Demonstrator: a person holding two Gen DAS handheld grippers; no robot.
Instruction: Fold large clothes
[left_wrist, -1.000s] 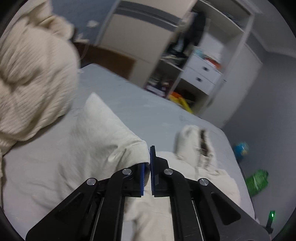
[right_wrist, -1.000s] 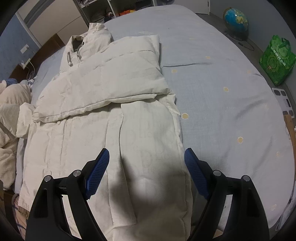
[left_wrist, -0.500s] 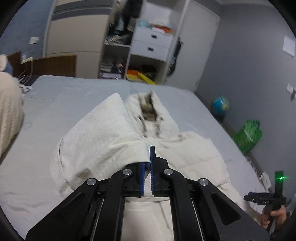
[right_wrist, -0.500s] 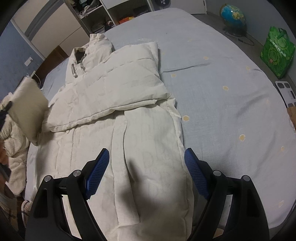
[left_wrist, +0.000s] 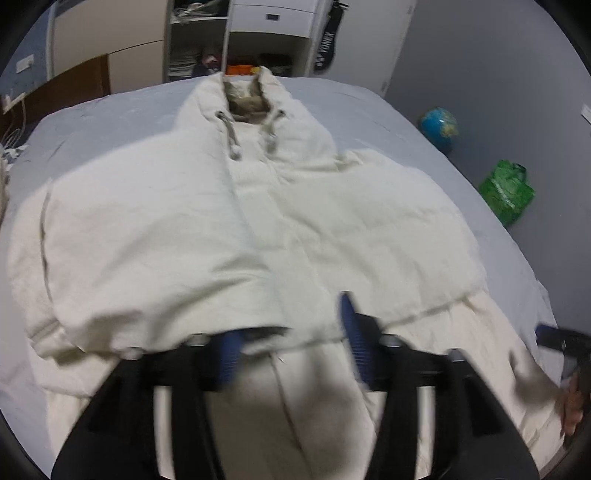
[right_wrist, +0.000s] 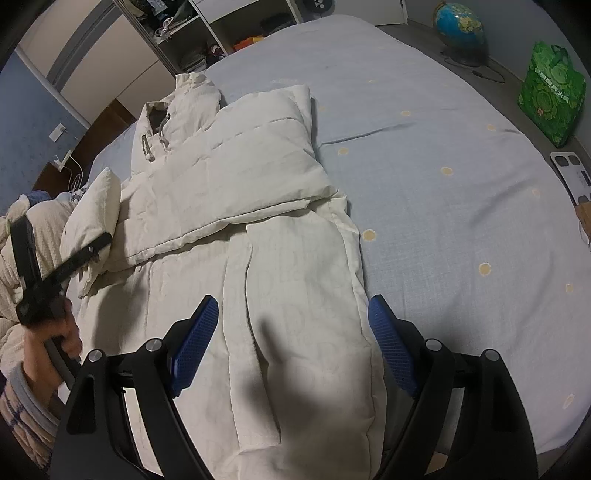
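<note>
A cream padded hooded coat (left_wrist: 332, 229) lies face up on the bed, hood (left_wrist: 251, 110) at the far end. One sleeve (right_wrist: 240, 177) is folded across its chest. My left gripper (left_wrist: 290, 321) is low over the chest and its jaws are opening. The other sleeve (left_wrist: 147, 240) is draped across, its cuff edge resting loosely over the left pad and not pinched. In the right wrist view the left gripper (right_wrist: 99, 240) shows at the left with the cuff (right_wrist: 96, 206) at its tip. My right gripper (right_wrist: 291, 301) hovers open over the coat's lower front (right_wrist: 303, 280), holding nothing.
The blue-grey sheet (right_wrist: 443, 147) runs bare to the right of the coat. A cream knit blanket (right_wrist: 22, 240) is heaped at the left edge. On the floor stand a globe (right_wrist: 458, 26), a green bag (right_wrist: 554, 96) and a scale (right_wrist: 570, 173). Shelving (left_wrist: 207, 37) lies beyond the bed.
My left gripper swung in from the left and down, carrying the sleeve across the coat's chest, and its shut jaws have parted. The right gripper has stayed put.
</note>
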